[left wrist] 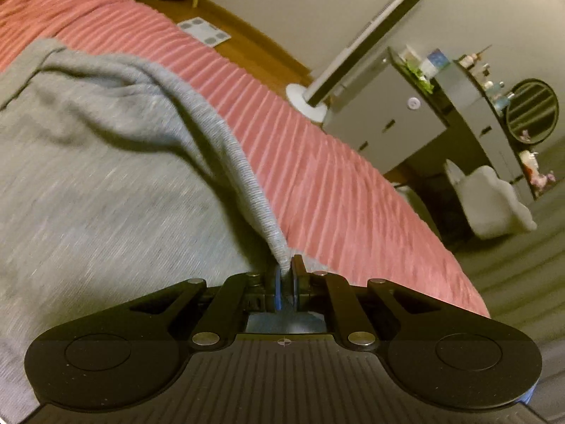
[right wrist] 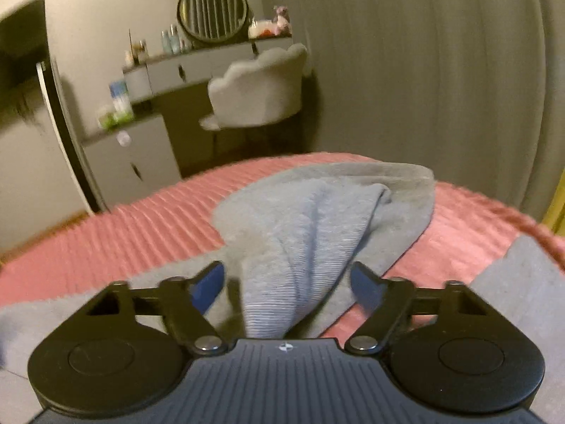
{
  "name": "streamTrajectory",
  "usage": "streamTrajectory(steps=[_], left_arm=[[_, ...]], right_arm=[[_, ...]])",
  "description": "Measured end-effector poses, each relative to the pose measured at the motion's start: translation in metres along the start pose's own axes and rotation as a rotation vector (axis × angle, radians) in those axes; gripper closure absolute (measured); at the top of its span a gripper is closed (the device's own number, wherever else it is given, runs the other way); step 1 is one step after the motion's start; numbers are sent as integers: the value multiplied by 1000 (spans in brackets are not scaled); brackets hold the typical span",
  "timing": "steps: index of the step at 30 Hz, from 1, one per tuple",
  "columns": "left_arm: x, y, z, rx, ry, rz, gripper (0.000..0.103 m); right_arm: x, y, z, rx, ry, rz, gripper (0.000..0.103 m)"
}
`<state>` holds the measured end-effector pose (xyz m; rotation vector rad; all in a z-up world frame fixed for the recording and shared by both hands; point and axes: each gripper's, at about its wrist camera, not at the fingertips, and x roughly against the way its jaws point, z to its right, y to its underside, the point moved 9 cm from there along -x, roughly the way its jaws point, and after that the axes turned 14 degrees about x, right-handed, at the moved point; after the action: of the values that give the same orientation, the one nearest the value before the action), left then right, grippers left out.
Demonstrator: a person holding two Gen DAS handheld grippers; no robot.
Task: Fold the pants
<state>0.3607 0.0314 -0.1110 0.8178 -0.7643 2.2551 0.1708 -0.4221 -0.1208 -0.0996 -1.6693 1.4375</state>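
Observation:
Grey knit pants [left wrist: 106, 162] lie on a pink ribbed bedspread [left wrist: 317, 176]. My left gripper [left wrist: 286, 268] is shut on the ribbed edge of the pants and lifts it into a taut ridge above the bed. In the right wrist view the pants [right wrist: 310, 219] lie bunched on the bedspread [right wrist: 141, 240], with a ribbed fold running between the fingers. My right gripper [right wrist: 286, 282] is open, its blue-padded fingers [right wrist: 208, 282] on either side of that fold without closing on it.
The bed edge [left wrist: 441, 247] runs diagonally in the left wrist view, with wooden floor beyond. A standing mirror [left wrist: 370, 35], grey drawers [left wrist: 388, 123], a dressing table with a round mirror [right wrist: 212, 7] and a pale chair [right wrist: 257, 88] stand past the bed. Curtains [right wrist: 423, 70] hang at right.

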Motion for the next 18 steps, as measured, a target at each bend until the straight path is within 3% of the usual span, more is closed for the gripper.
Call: streamTrajectory(steps=[2,3,4,6,10,13,16,18], left_arm=[[10,0,-4,-6,15,-6,95],[15,0,-5,-12,18,-7,95],[22,0,-6,-13,24,-9,95],[37,-3,-7,-7,47,-2,98],[91,-9,-7,-64,98,76,101],[130,4,-17,-109,128,82,101],[159,27,-31,-179,132,60,101],[167,34,-36,-217,118,63,96]], right_arm=[[-7,2,-1,38,35,-14,47],[-14,5,-2,51,24,-36,70],[-19,5,-6,64,-1,-61,81],[-16,-3,-2,86,-32,-63,93],[41,-36,42,-80,-148,35,93],[107,-42,74,-184,-234,121,93],[163,-18,97,-183,-231,177,93],[177,14,115,-231,-207,143,93]])
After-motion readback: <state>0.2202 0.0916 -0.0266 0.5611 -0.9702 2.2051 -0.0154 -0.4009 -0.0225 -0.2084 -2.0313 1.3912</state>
